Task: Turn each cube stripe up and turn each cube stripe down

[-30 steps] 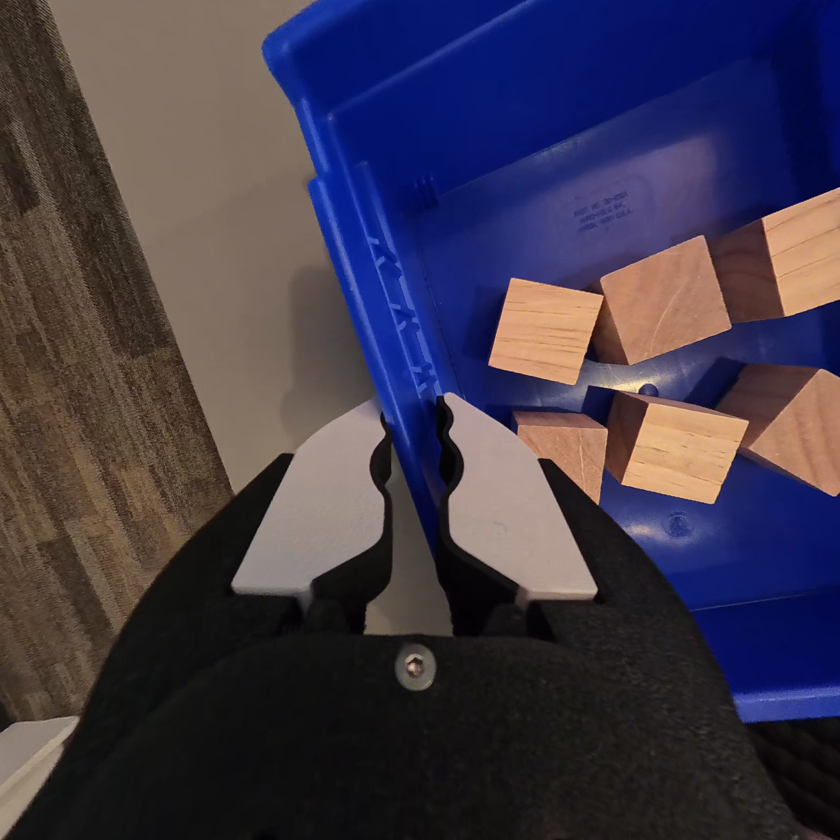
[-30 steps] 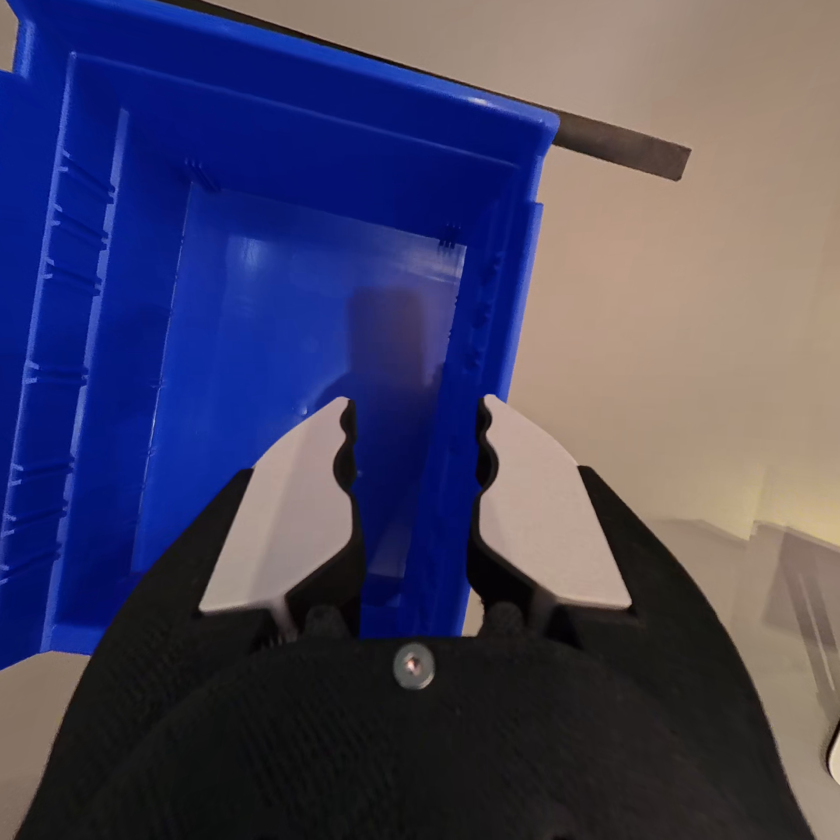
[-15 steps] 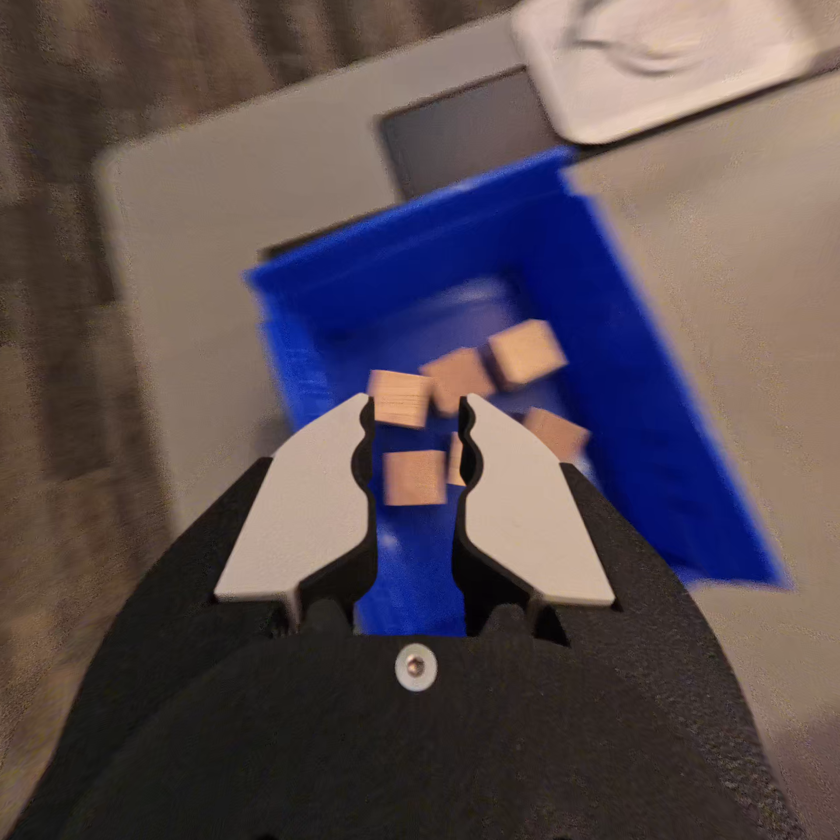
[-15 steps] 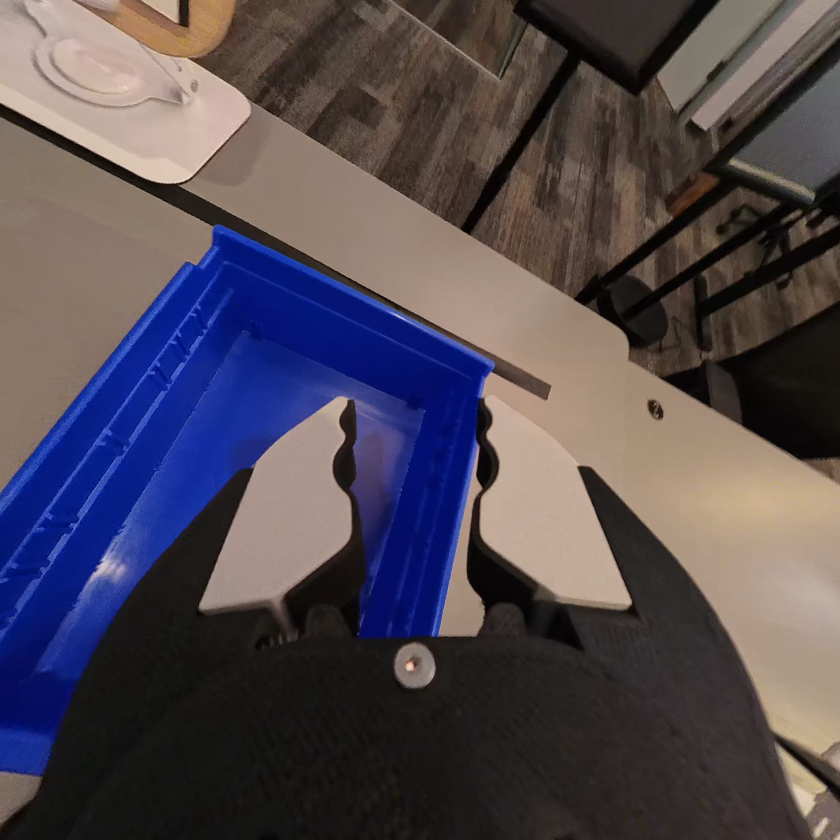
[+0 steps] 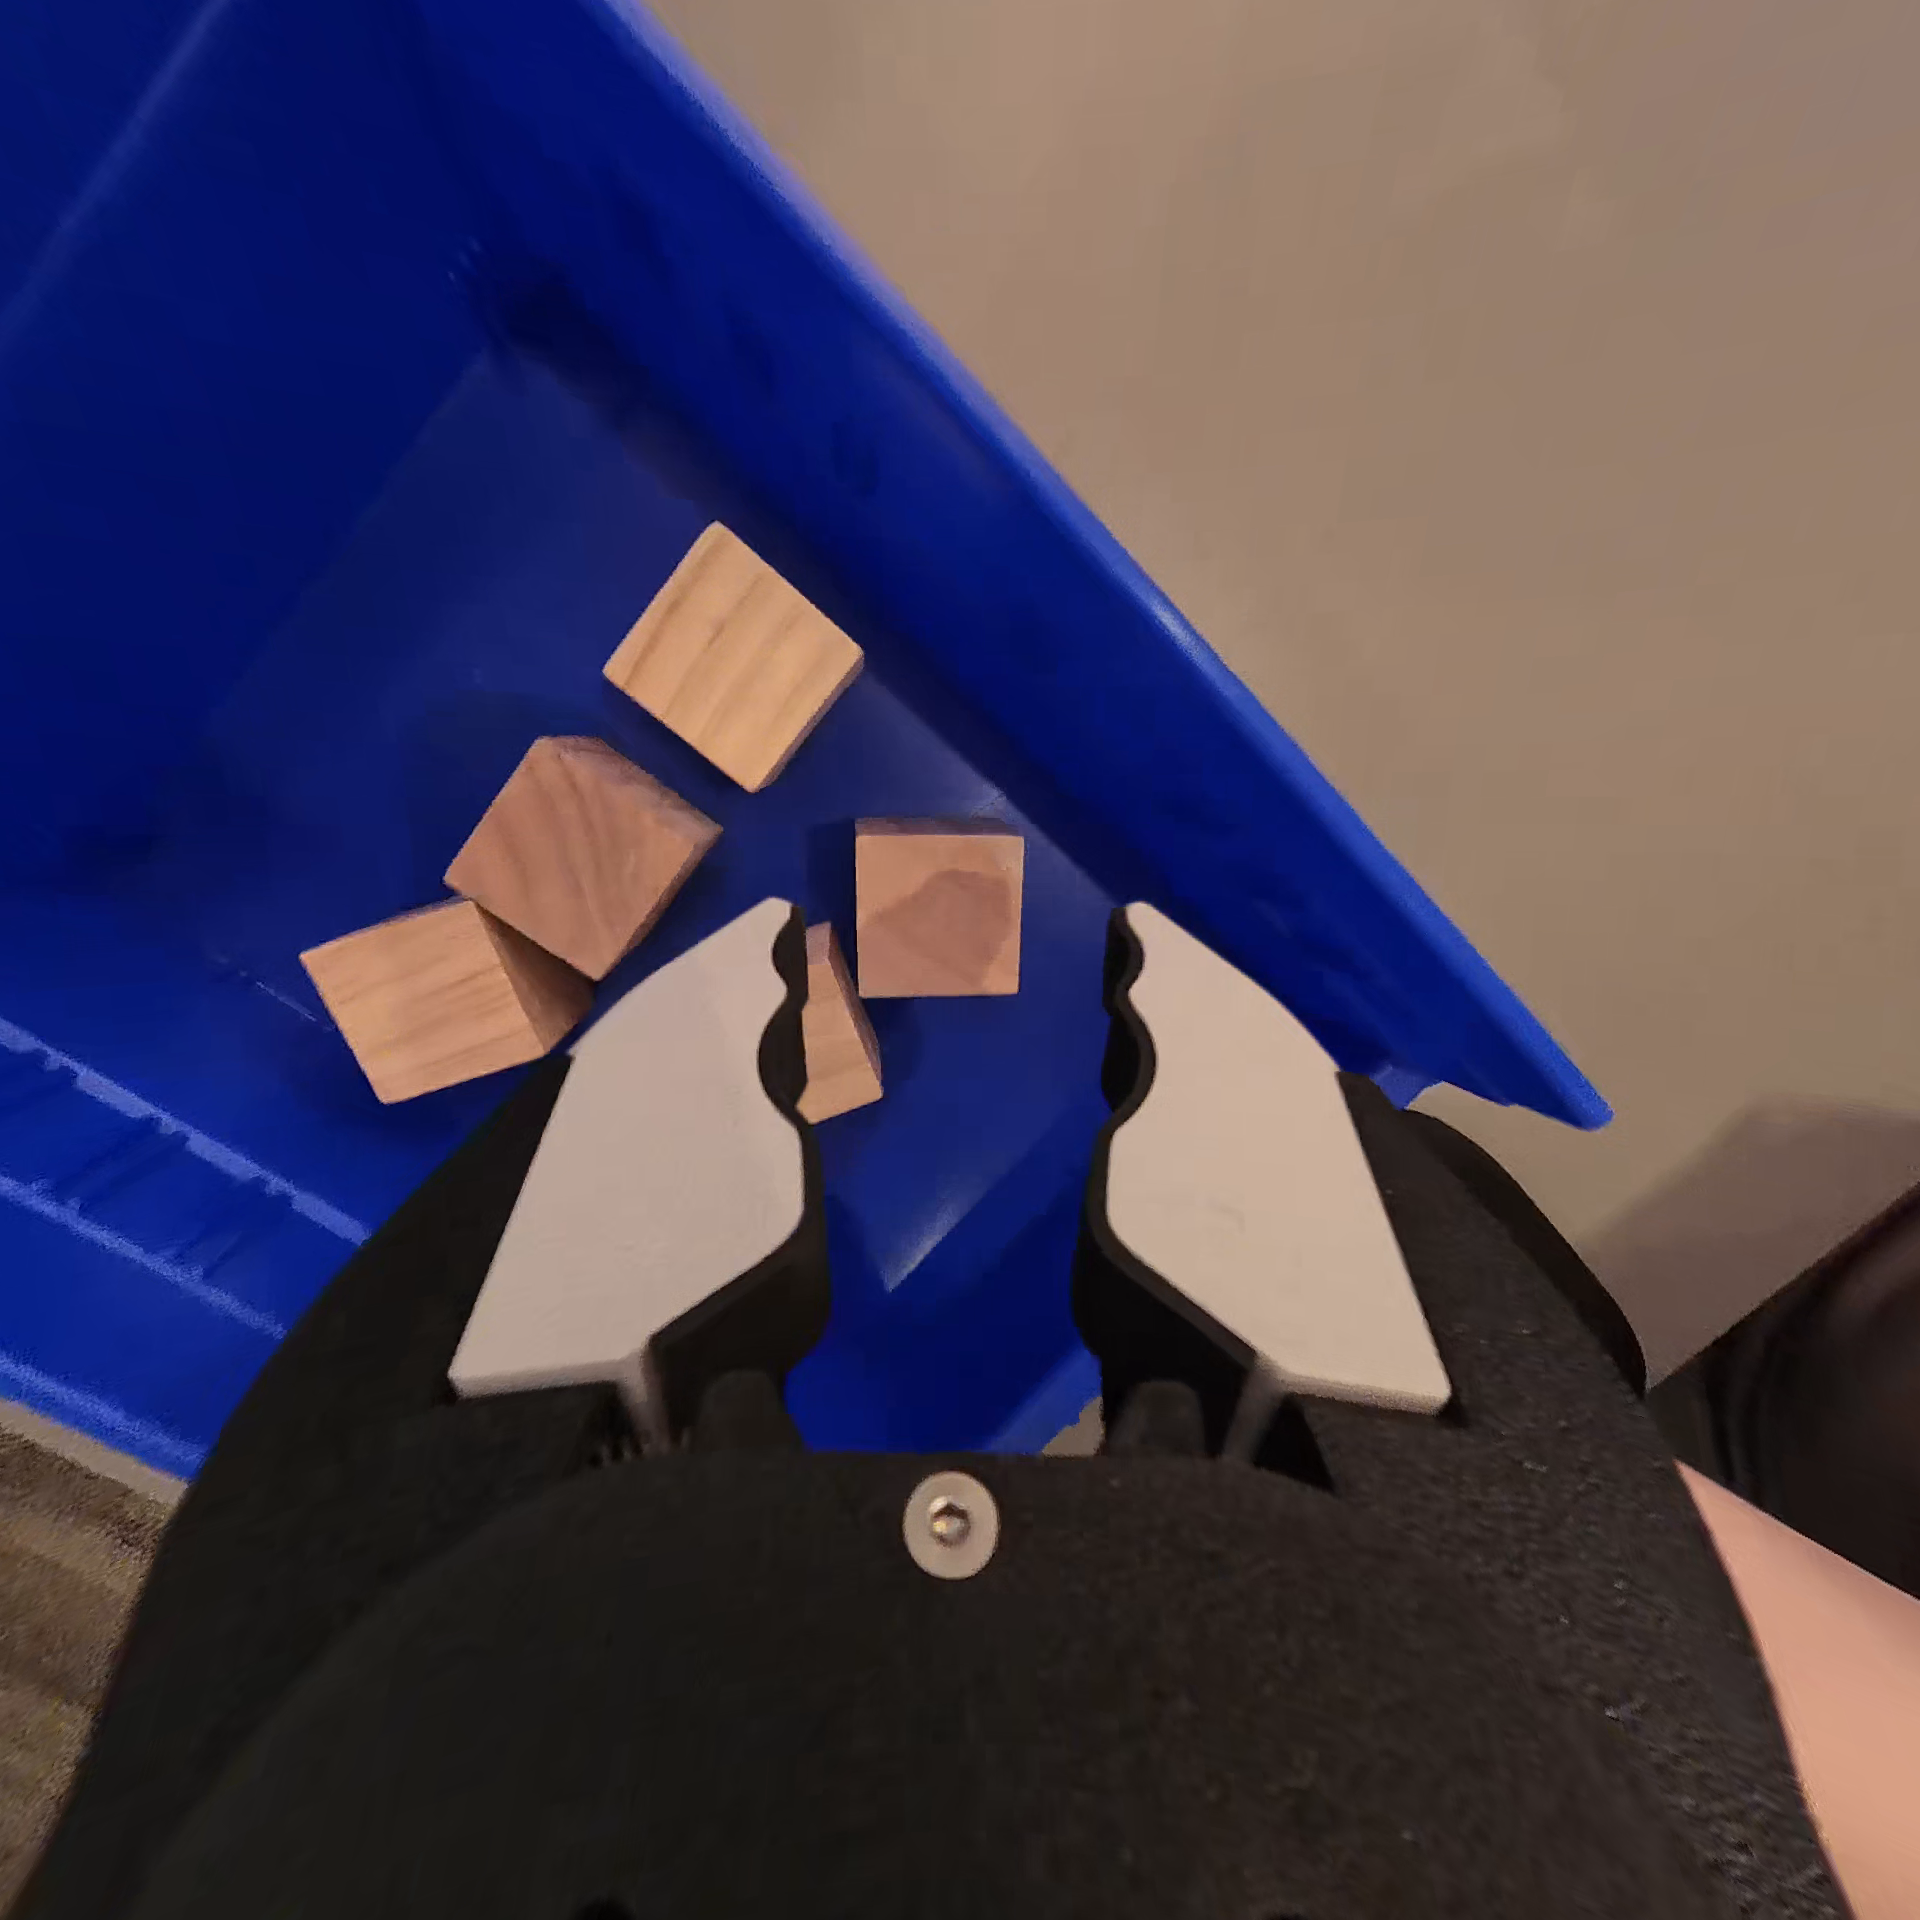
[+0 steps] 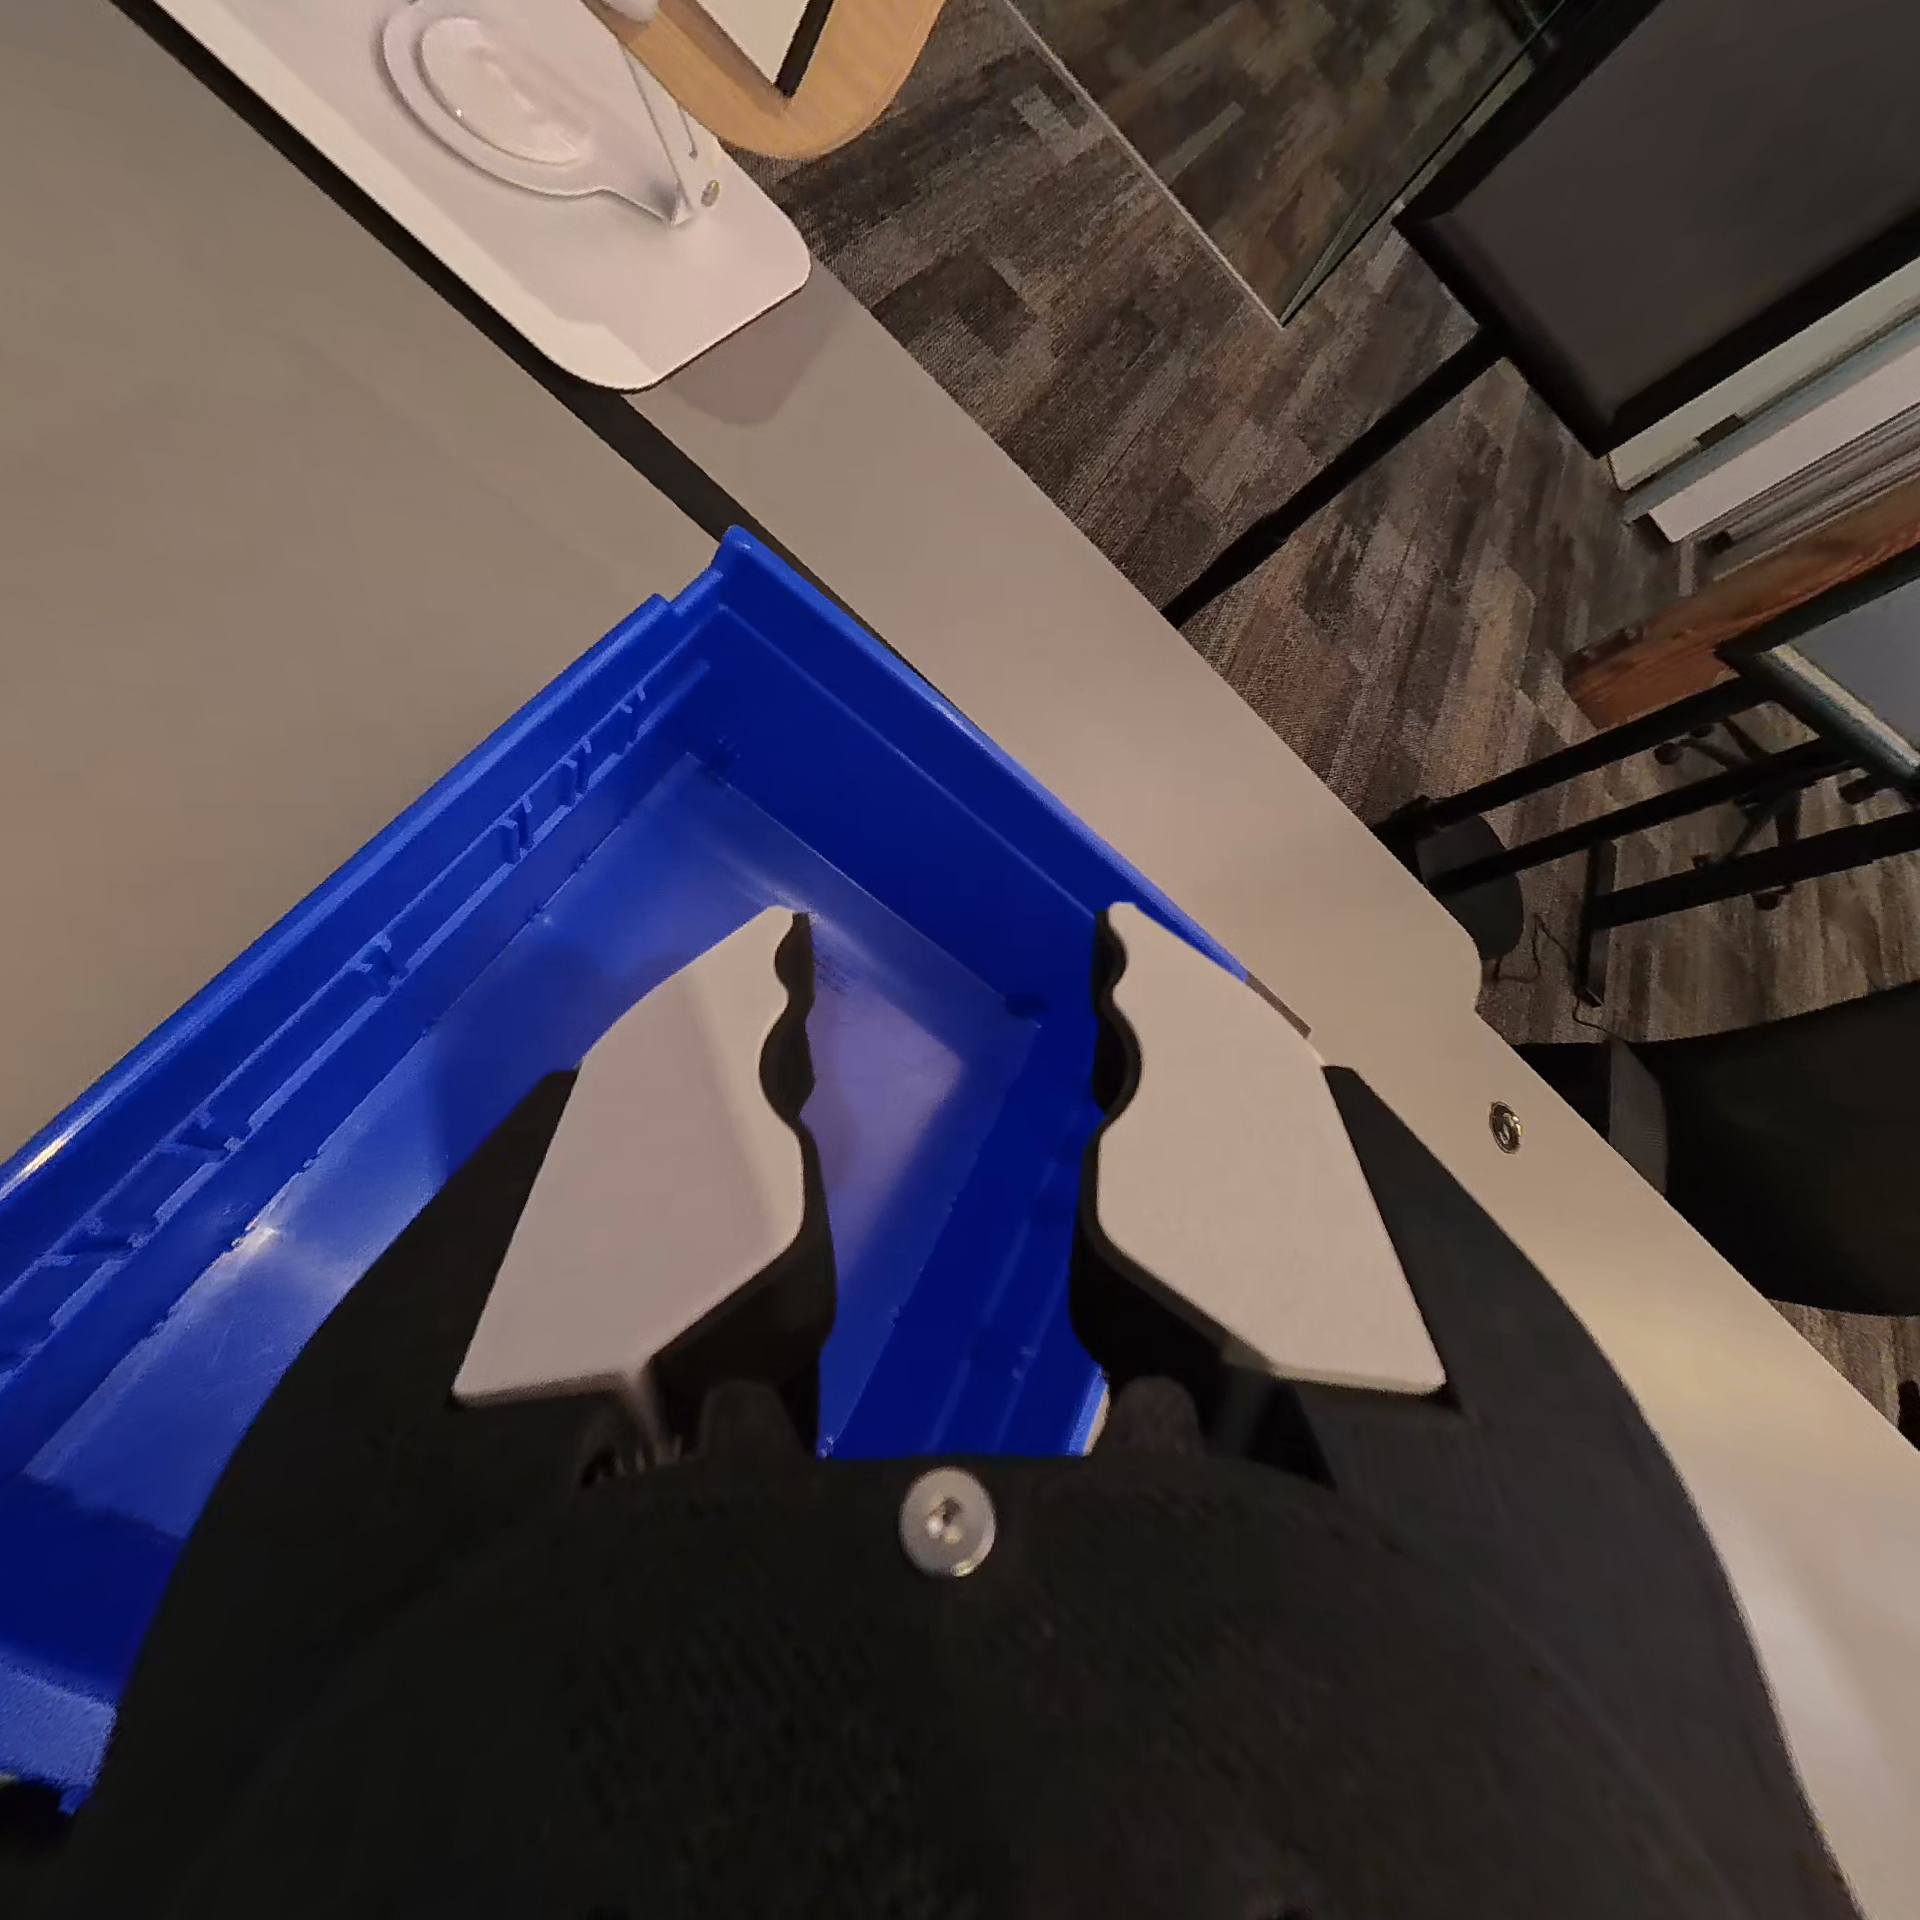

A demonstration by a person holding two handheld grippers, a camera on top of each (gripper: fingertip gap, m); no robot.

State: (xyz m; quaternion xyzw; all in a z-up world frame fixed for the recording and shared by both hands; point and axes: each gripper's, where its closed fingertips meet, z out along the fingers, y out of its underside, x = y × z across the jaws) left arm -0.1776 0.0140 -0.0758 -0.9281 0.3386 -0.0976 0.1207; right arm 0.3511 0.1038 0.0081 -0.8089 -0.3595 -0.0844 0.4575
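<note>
Several plain wooden cubes lie loose on the floor of a blue bin (image 5: 1039, 623): one at the far side (image 5: 732, 655), two touching at the left (image 5: 582, 857) (image 5: 436, 997), one between my fingertips (image 5: 940, 904), and one partly hidden behind my left finger (image 5: 836, 1029). No stripe shows on any of them. My left gripper (image 5: 953, 920) is open and empty, hovering over the cubes. My right gripper (image 6: 948, 925) is open, astride the wall of the same bin (image 6: 831, 727), with one finger inside and one outside. No cubes show in the right wrist view.
The bin sits on a beige table (image 6: 260, 520) near its far edge. A white tray (image 6: 582, 177) holding a clear object lies at the back. Carpeted floor and dark chair legs (image 6: 1662, 810) lie beyond the edge. A person's arm (image 5: 1818, 1610) shows at the lower right.
My left gripper let go of the bin's left wall, opened wider and swung over the bin's inside. The cubes lie differently. The right view tilted up, still astride the wall.
</note>
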